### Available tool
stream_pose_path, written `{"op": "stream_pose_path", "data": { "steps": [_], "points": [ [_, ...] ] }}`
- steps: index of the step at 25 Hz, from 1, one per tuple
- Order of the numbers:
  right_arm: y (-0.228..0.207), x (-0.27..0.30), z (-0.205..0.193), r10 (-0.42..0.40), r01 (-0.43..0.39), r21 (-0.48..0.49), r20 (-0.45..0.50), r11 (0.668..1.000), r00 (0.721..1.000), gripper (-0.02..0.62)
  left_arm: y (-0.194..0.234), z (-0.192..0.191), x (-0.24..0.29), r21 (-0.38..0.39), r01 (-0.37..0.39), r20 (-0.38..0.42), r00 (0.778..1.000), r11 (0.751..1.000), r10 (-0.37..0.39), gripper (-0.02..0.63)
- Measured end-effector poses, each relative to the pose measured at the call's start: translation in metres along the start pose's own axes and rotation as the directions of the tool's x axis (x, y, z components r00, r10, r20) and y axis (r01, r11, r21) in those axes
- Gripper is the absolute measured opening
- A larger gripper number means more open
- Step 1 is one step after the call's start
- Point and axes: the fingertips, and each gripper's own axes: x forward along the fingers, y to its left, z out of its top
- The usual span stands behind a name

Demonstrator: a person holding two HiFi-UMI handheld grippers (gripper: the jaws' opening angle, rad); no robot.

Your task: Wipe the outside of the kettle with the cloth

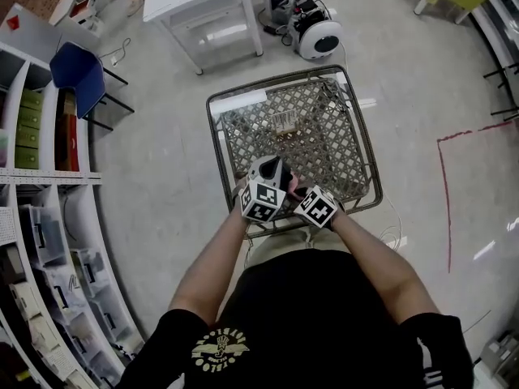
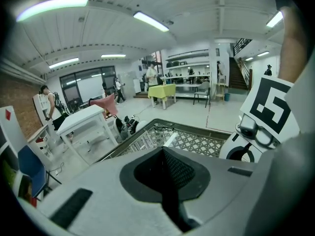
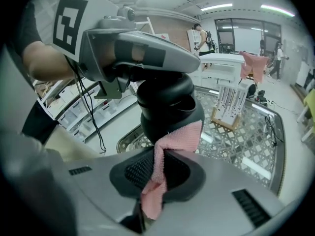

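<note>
Looked mid-wipe, plenty left: pinched pink cloth (image 3: 179, 137) in right hand-held gripper (image 3: 155, 176) against dark kettle (image 3: 167, 102), left hand-held gripper (image 2: 165, 175) closed up.

The cloth (image 3: 173, 140) was nubbly, matt terry. The cart (image 1: 328, 140) was dull metal lattice; the right gripper (image 3: 153, 181) matt grey plastic; the floor (image 1: 422, 79) smooth, faintly glossy.
</note>
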Motion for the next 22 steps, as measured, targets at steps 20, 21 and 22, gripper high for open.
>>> {"op": "stream_pose_path", "data": {
  "steps": [20,21,22],
  "points": [
    [0.046,0.012,0.005,0.100,-0.097,-0.061,0.041,0.993,0.994,0.041,0.004,0.008,-0.003,-0.039,-0.054,0.032,0.998,0.998,0.055,-0.005],
    [0.045,0.010,0.004,0.104,-0.102,-0.065,0.036,0.993,0.994,0.041,0.006,0.007,-0.004,-0.046,-0.071,0.029,0.997,0.996,0.072,-0.003],
    [0.044,0.008,0.002,0.109,-0.107,-0.068,0.032,0.992,0.993,0.041,0.007,0.007,-0.004,-0.053,-0.086,0.025,0.996,0.995,0.088,-0.003]
  ]
}}
